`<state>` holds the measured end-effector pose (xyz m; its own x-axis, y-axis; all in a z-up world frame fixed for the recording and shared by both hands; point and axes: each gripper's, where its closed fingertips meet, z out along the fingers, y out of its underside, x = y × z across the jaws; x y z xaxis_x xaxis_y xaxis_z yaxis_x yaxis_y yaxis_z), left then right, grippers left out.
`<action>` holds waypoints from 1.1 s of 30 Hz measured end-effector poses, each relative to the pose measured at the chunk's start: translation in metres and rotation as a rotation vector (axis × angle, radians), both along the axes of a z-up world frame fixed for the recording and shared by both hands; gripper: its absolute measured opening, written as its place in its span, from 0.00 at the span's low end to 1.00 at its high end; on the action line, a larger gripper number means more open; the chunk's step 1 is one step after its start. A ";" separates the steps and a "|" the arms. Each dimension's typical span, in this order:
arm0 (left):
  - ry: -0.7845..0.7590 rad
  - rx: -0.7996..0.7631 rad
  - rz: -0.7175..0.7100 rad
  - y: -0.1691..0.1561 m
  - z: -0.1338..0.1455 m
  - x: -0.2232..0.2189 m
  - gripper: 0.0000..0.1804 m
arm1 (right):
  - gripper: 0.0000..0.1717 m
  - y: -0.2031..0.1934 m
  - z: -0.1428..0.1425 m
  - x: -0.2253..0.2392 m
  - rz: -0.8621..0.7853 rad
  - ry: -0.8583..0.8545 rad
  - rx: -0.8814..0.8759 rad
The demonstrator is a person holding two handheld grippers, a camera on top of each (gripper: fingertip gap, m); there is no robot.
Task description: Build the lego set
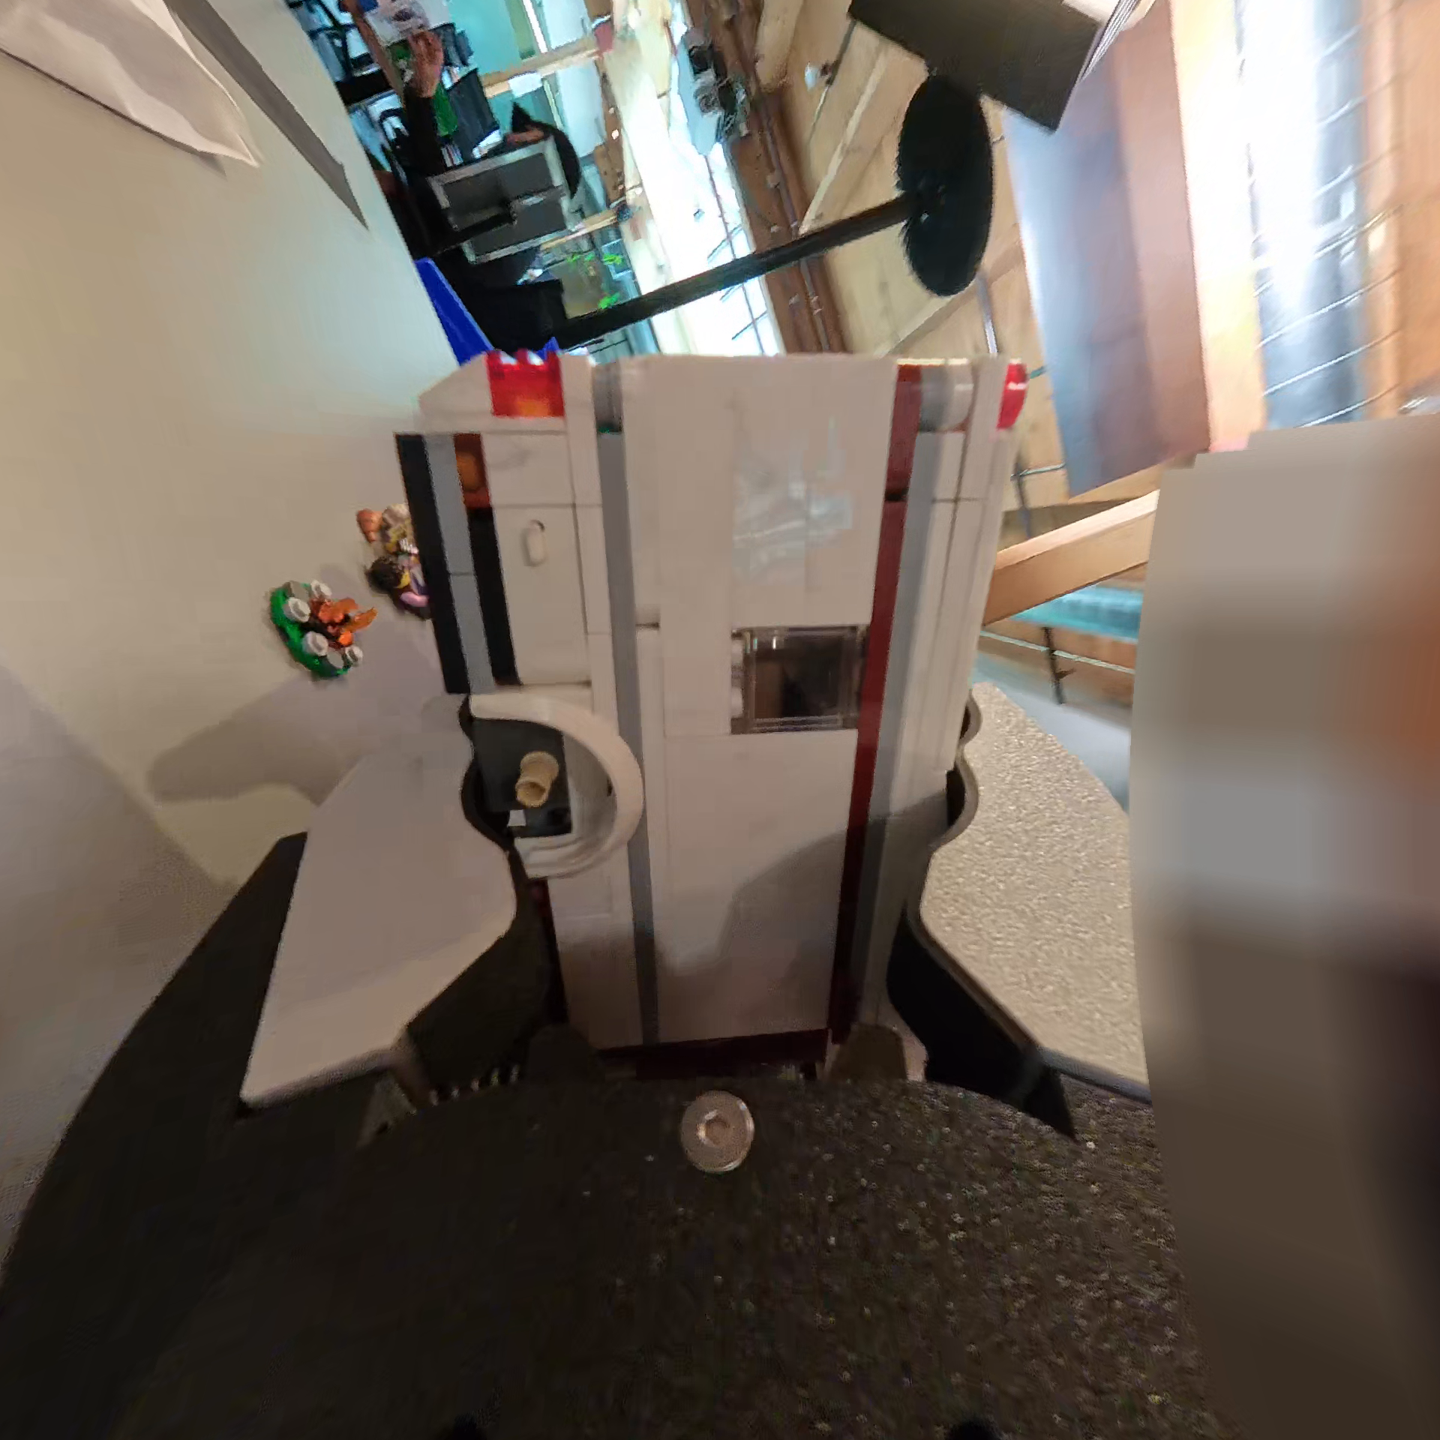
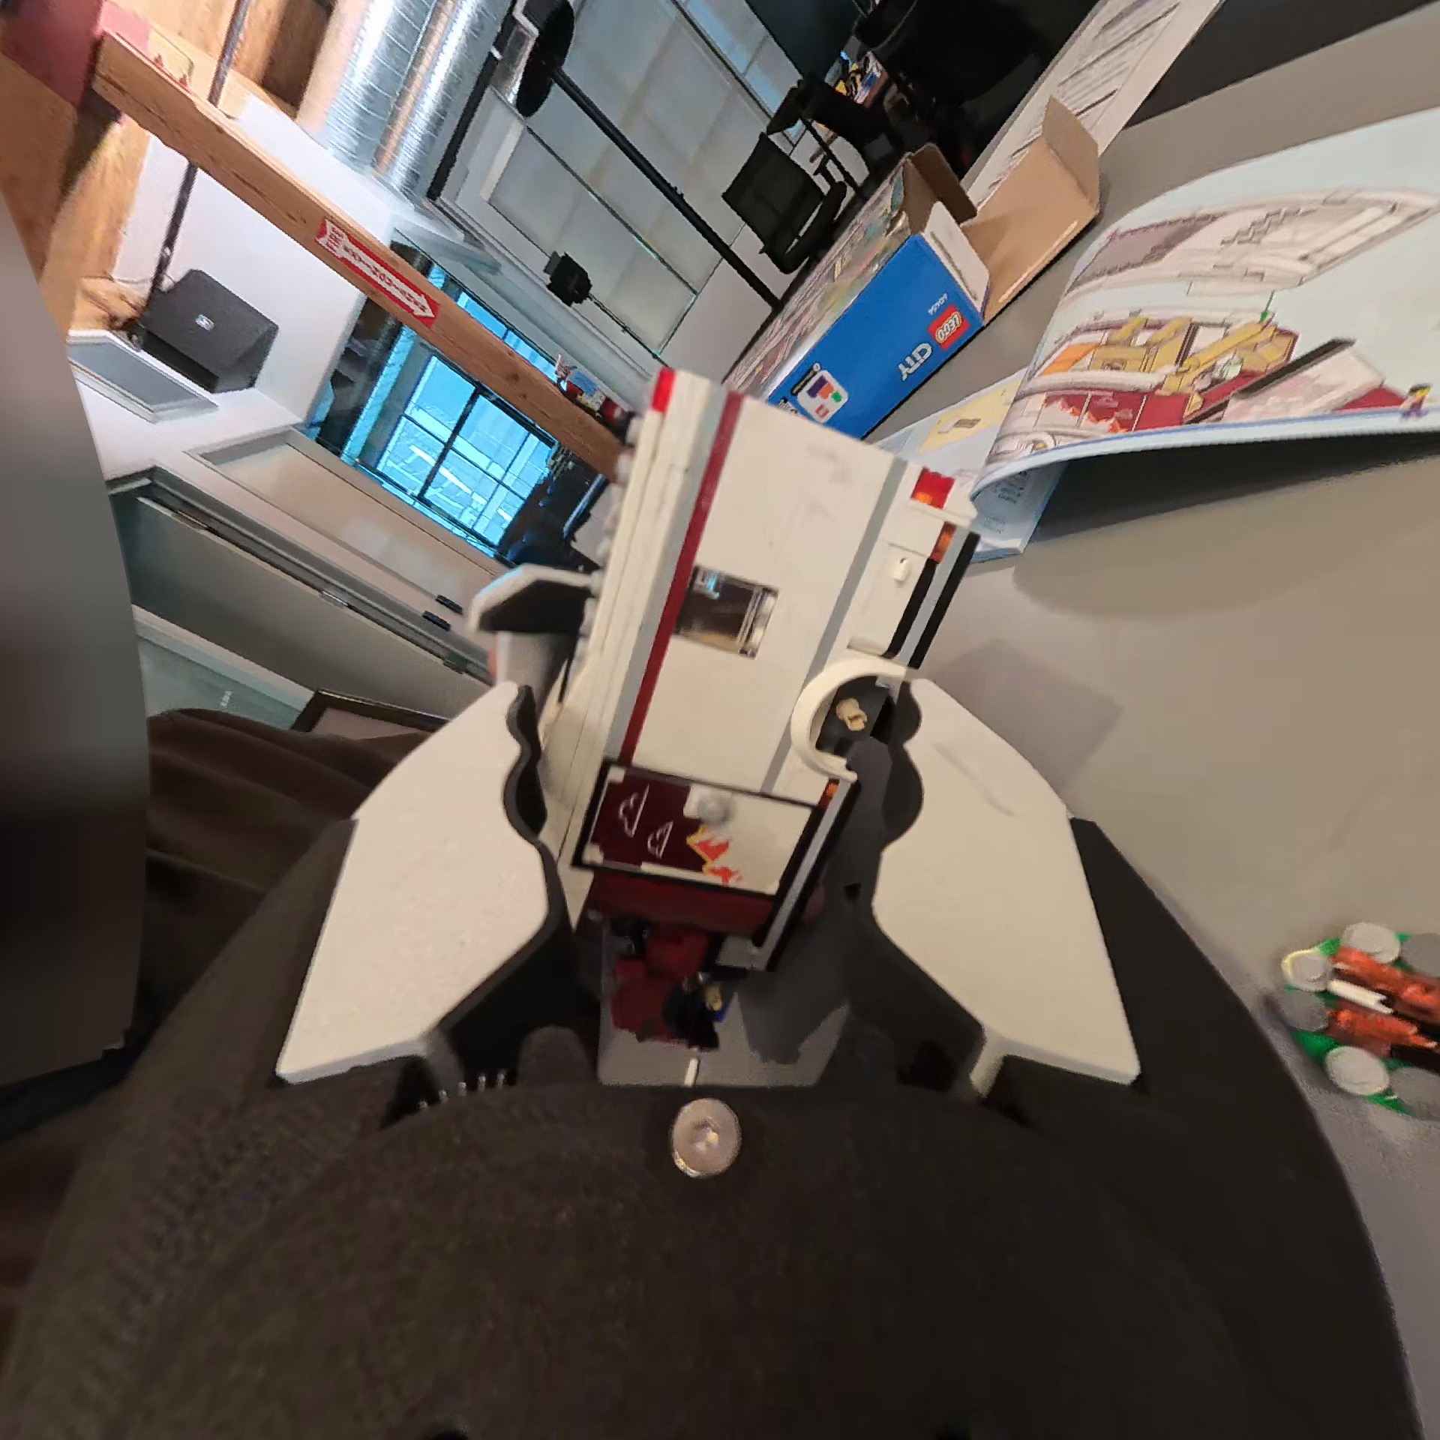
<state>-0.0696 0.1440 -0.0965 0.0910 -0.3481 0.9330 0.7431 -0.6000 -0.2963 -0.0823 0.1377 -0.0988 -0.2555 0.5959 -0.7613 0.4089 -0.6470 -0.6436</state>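
Brickwork first: a white toy-brick truck body with a dark red stripe, a small clear window and red lamps at its far end is up in the air, off the grey worktop, carried between the two handheld tools. It is turned on edge, with its wheel-arch side towards the worktop and its roof side away from it.

The left gripper has its jaws set wide and clamped across the body. One pad bears on the white wheel arch and the other on the roof side. The right gripper takes the same model nearer its cab end, where a printed door panel shows. Its jaws look pressed on either side too, though blur makes the contact less sure. Beyond the right tool's roof-side jaw, one finger of the left tool lies against the roof side. Two grips on one long, fragile build would, I judge, stop it twisting or shedding bricks.

Beside the truck body on the wheel-arch side, a small green plate with orange flame pieces and a couple of toy figures lie on the worktop. Past the model's far end, an open instruction booklet and a blue box sit well apart from it, probably pushed back for room.
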 end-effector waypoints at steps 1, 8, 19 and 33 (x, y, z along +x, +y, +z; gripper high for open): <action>-0.027 0.007 -0.001 0.001 0.001 -0.006 0.61 | 0.50 0.003 0.000 0.000 -0.008 -0.001 0.036; -0.067 0.061 -0.025 0.004 0.002 -0.038 0.61 | 0.46 0.023 -0.018 0.004 -0.057 -0.011 0.395; -0.049 0.056 -0.032 -0.002 -0.004 -0.046 0.61 | 0.29 -0.011 -0.085 0.025 0.161 -0.166 0.833; -0.081 0.057 -0.011 0.002 -0.004 -0.062 0.61 | 0.21 -0.045 -0.113 0.013 0.298 -0.194 1.051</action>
